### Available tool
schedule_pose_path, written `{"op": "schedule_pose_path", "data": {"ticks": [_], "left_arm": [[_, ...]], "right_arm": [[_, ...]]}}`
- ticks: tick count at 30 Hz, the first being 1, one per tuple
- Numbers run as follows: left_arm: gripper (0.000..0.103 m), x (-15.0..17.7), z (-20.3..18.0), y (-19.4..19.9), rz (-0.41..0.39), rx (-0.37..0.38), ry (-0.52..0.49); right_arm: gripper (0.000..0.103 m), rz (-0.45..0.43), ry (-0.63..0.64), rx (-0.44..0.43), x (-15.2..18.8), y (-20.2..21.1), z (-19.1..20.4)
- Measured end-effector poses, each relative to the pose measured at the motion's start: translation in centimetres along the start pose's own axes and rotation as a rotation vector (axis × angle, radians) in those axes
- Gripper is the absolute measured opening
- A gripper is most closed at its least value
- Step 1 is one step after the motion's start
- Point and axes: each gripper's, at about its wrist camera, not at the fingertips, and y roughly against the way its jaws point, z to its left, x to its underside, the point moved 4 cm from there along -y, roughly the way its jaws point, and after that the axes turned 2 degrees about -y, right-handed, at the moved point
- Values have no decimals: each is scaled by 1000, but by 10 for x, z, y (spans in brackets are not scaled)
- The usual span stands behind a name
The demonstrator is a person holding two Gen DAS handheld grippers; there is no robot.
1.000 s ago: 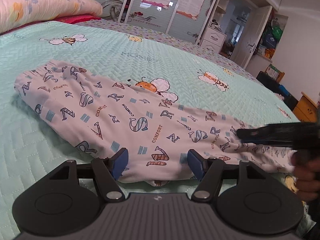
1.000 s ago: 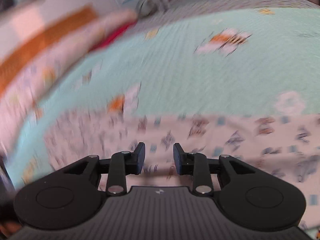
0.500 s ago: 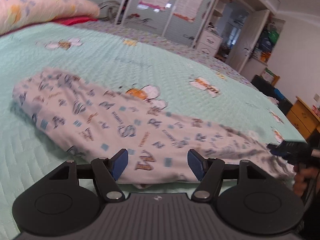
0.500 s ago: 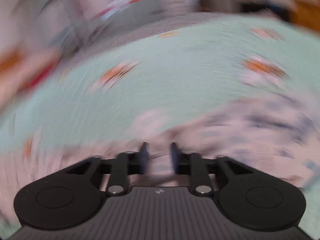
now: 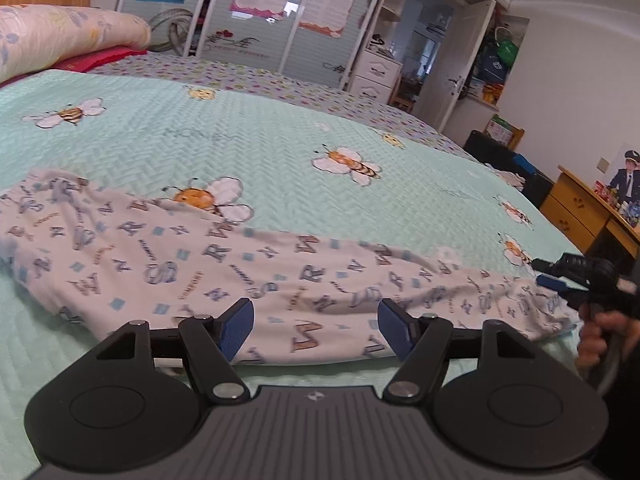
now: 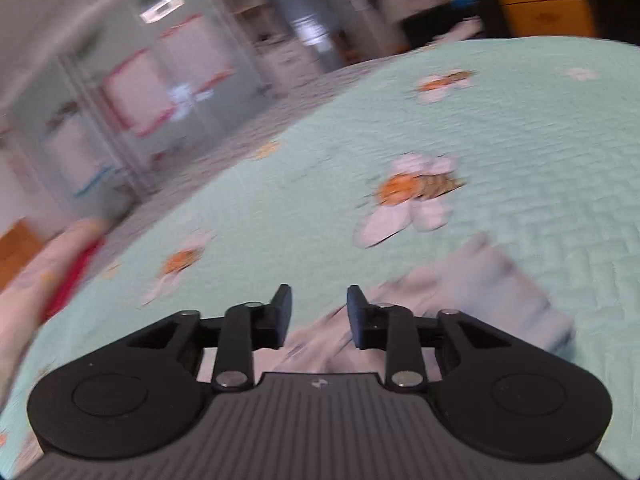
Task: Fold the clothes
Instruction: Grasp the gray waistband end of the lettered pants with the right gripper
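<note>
The white letter-printed cotton garment lies stretched flat across the mint-green bee-patterned quilt. The left gripper hovers low at its near edge, blue pads wide apart. The right gripper (its view blurred) sits over the garment's end, fingers parted, nothing between them.

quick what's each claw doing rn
Left claw: open, empty, over the letter-print pants.
Right claw: open, empty, at the pants' end.
</note>
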Motion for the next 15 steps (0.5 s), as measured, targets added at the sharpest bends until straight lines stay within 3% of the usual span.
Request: {"op": "schedule_pose_path", "data": {"ticks": [2, 3, 5, 7, 8, 9, 15], "left_arm": [[71, 1, -11, -8, 21, 15, -10], [71, 2, -16, -11, 29, 24, -17], [71, 3, -28, -9, 35, 48, -40], [71, 5, -35, -6, 36, 62, -56], [71, 6, -36, -6, 40, 64, -52], [71, 8, -35, -6, 46, 64, -42], [71, 12, -35, -17, 79, 80, 24]], "right_arm": [[35, -4, 14, 78, -1, -10, -16], [29, -11, 16, 125, -2, -15, -25], [4, -53, -155, 161, -17, -17, -61], [15, -147, -241, 151, -30, 4, -79], [32, -189, -246, 162, -35, 18, -82], [41, -227, -250, 174, -38, 31, -86], [42, -152, -476, 91, -10, 76, -122]]}}
